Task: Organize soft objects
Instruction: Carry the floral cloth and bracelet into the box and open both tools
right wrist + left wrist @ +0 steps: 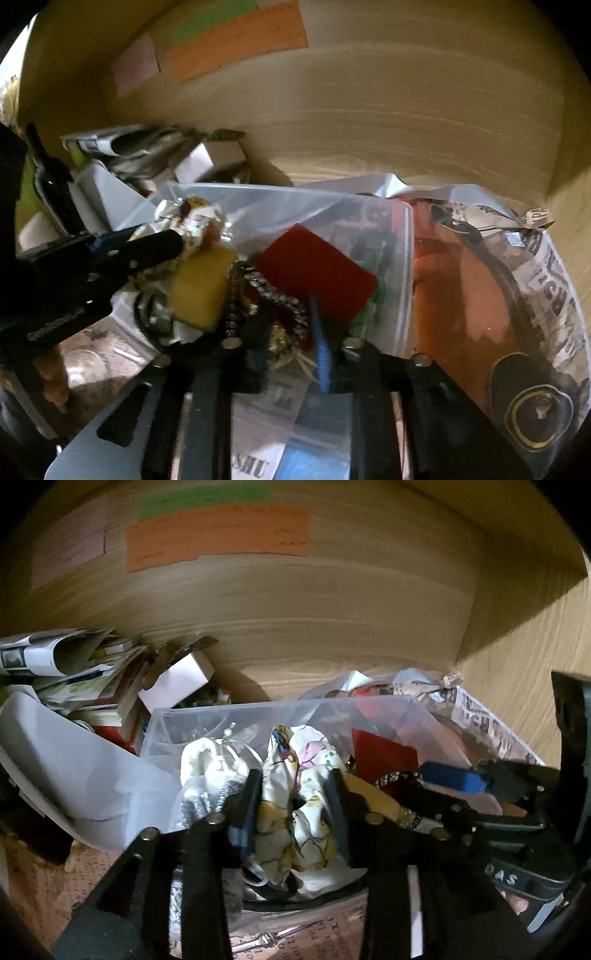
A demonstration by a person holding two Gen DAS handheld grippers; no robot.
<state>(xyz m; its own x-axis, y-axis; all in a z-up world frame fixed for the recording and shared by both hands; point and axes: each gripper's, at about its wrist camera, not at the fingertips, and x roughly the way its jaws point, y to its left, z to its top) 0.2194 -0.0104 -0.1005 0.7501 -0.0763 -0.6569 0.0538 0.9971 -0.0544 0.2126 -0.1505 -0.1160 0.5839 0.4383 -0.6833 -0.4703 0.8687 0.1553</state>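
Observation:
A clear plastic bin (pixel 207 720) on a wooden shelf holds soft items. My left gripper (pixel 295 794) is shut on a white patterned cloth (pixel 299 771) with yellow and pink print, held over the bin. It shows in the right wrist view (pixel 173 240) at the left, with the cloth (pixel 195 221) at its tips. My right gripper (pixel 291 332) reaches into the bin over a glittery band (pixel 273 291) and gold bits; its jaws stand a little apart with nothing clearly gripped. A yellow sponge (pixel 201 288), a red card (pixel 317 273) and a white sock (pixel 207 760) lie in the bin.
A stack of papers and a white box (pixel 177 683) sits at the back left. A white lid (pixel 66 760) leans at the left. A newspaper-print bag (pixel 517 295) with orange contents lies right of the bin. The wooden back wall (pixel 295 602) carries coloured notes.

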